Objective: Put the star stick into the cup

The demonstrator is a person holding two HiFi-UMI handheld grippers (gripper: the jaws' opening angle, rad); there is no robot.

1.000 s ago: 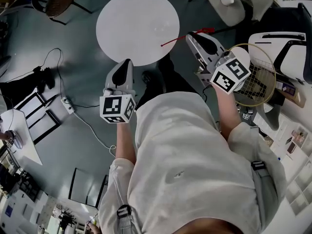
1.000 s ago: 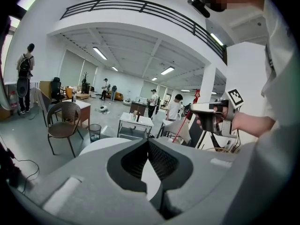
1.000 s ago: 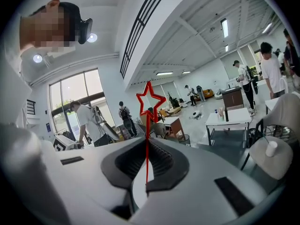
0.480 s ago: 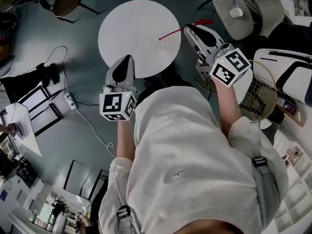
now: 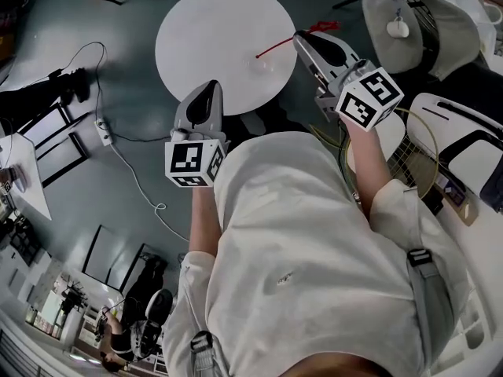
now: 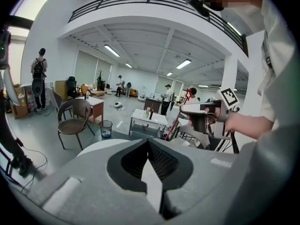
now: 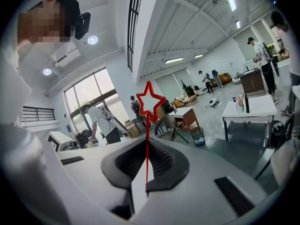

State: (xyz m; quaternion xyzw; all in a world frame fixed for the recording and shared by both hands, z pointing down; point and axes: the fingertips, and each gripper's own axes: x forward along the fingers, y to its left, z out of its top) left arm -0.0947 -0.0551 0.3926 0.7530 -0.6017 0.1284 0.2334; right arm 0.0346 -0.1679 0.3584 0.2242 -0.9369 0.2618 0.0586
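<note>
From the head view, a round white table [image 5: 212,30] stands on the grey floor, far in front of the person. The right gripper [image 5: 305,39] pinches a thin red star stick [image 5: 287,44] over the table's right edge. The stick's bare end points left, at a small clear cup [image 5: 264,63] on the table that is hard to see. The left gripper [image 5: 207,94] hangs by the table's near edge.

In the left gripper view, the grey jaws are pressed together with nothing between them.

In the right gripper view, the jaws squeeze the stick, and its star sticks up above them.
</note>
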